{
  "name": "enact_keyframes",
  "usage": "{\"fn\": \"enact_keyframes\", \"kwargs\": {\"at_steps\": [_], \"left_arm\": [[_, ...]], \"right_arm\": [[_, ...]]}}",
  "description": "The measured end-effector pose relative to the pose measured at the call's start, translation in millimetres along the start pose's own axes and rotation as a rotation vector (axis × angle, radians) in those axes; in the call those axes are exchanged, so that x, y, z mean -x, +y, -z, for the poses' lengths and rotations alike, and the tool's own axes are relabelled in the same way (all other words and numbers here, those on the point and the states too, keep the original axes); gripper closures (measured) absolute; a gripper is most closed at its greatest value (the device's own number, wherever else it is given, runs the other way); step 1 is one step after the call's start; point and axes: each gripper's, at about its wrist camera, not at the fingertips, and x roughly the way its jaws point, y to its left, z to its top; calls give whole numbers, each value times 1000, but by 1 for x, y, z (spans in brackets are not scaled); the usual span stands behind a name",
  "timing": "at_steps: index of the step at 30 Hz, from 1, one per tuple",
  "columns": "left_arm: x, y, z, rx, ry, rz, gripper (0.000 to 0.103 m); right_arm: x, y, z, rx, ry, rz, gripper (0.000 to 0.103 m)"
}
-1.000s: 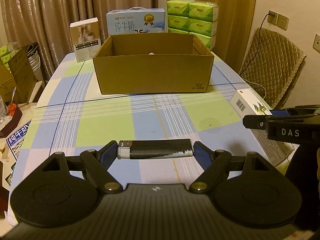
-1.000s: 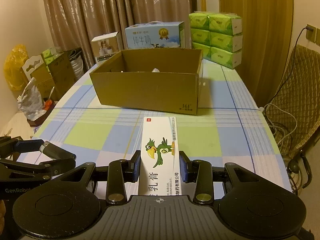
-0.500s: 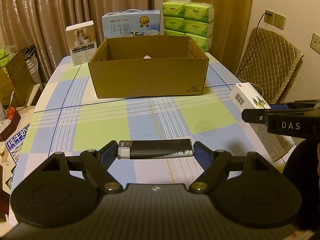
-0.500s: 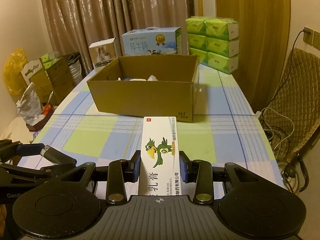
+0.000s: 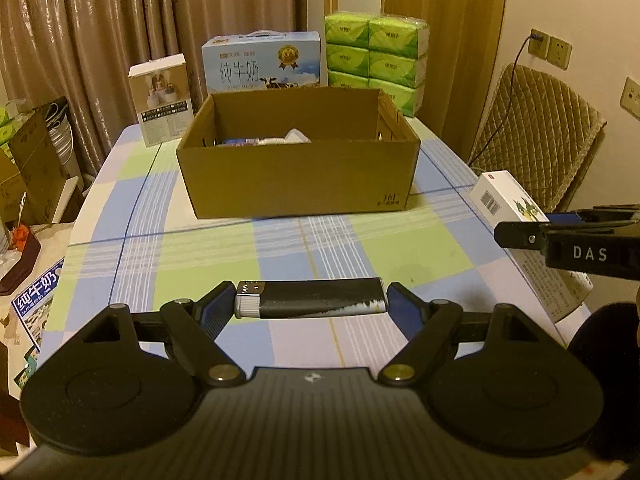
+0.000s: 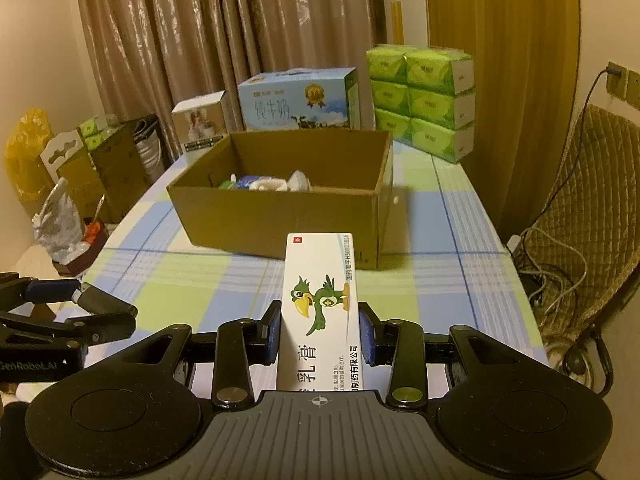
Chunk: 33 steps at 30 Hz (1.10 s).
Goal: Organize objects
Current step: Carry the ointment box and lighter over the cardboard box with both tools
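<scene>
My left gripper (image 5: pixel 310 300) is shut on a black lighter (image 5: pixel 310 298), held crosswise above the checked tablecloth. My right gripper (image 6: pixel 319 330) is shut on a white ointment box with a green parrot (image 6: pixel 320 300), held lengthwise; the box also shows in the left wrist view (image 5: pixel 520 220). An open cardboard box (image 5: pixel 298 174) stands ahead at mid-table, also in the right wrist view (image 6: pixel 280 220), with several small items inside. Both grippers are raised in front of it and short of its near wall. The left gripper shows at the right view's left edge (image 6: pixel 80 312).
Behind the cardboard box stand a blue milk carton (image 5: pixel 262 64), a small white product box (image 5: pixel 162 98) and stacked green tissue packs (image 5: pixel 376 56). A quilted chair (image 5: pixel 536 128) is at the right. Boxes and bags (image 6: pixel 80 168) crowd the floor at the left.
Both grippers have risen with their objects still held, so the inside of the cardboard box and its contents now show.
</scene>
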Motion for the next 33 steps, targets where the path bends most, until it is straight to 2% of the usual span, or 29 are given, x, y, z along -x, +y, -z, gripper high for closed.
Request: {"fn": "enact_keyframes", "kwargs": {"at_steps": [4, 16, 33], "left_arm": [[0, 5, -16, 14, -12, 12, 24], [-12, 13, -84, -35, -33, 40, 24], [-65, 31, -174, -60, 12, 63, 24]], "right_arm": [[-1, -3, -13, 5, -6, -3, 68], [-13, -16, -73, 20, -9, -32, 68], [-78, -24, -171, 3, 56, -77, 68]]}}
